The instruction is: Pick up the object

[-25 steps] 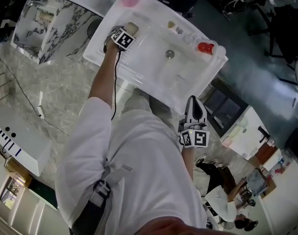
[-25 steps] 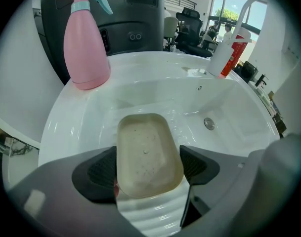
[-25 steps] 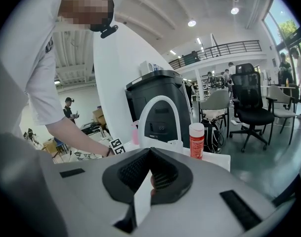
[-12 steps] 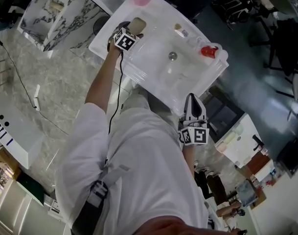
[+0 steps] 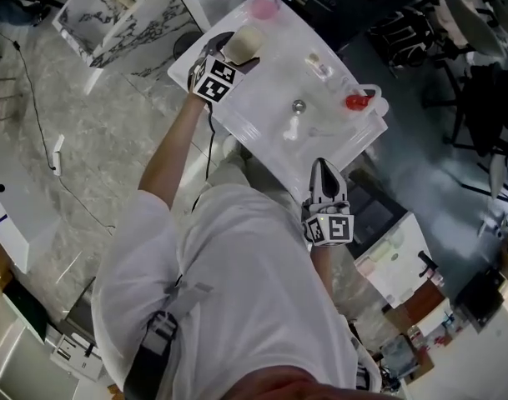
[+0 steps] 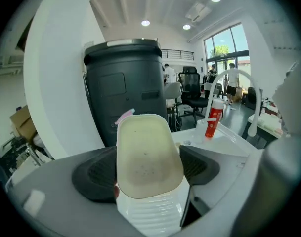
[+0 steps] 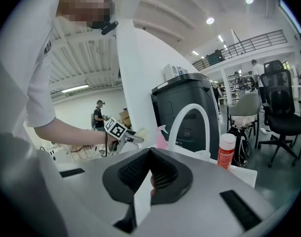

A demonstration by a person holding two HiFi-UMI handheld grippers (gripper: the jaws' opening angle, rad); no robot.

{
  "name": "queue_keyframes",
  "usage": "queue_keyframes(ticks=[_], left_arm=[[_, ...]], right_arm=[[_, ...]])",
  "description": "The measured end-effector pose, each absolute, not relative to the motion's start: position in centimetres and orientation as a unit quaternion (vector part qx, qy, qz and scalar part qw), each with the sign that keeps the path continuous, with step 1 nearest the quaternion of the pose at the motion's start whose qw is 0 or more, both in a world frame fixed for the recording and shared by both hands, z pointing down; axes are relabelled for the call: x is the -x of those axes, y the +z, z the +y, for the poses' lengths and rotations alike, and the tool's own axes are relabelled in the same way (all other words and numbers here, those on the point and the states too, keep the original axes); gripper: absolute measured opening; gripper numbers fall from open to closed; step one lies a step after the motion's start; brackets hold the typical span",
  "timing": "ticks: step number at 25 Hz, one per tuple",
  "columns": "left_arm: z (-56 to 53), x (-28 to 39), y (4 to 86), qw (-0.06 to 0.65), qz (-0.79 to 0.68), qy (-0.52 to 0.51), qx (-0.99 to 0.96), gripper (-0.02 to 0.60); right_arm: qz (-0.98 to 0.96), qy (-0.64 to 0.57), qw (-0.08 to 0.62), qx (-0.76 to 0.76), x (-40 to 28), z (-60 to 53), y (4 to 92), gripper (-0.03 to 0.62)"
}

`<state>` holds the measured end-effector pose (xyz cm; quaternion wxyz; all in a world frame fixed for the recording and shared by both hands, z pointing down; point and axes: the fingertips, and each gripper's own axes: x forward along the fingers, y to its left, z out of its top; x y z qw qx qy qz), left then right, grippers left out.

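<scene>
Over the white sink (image 5: 270, 98), the left gripper (image 5: 231, 51) clamps a cream tub (image 6: 148, 154) (right gripper (image 7: 150, 156) pinched closed, empty).

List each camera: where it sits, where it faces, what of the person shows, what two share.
Head view: on the head, facing steeply down at the white sink; shows torso, left gripper, right gripper.
Left gripper view: on the left gripper, looking along jaws closed on a cream object, toward a dark bin; shows no arm.
Right gripper view: on the right gripper, looking over shut jaws across the sink; shows the left arm.
Shared: the red bottle appears in both gripper views.
</scene>
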<state>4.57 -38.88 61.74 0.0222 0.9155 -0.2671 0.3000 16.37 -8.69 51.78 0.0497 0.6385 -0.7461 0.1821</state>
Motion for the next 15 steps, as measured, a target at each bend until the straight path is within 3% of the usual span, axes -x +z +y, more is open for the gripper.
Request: queue_keyframes(ticks=[15], left_arm=[[-31.8,-1.7,39.8,-0.063,-0.341,0.125,-0.930,0.390]], right_arm=[[-0.822,0.147,0.035,-0.549,-12.3,-9.9,50.3,0.003]])
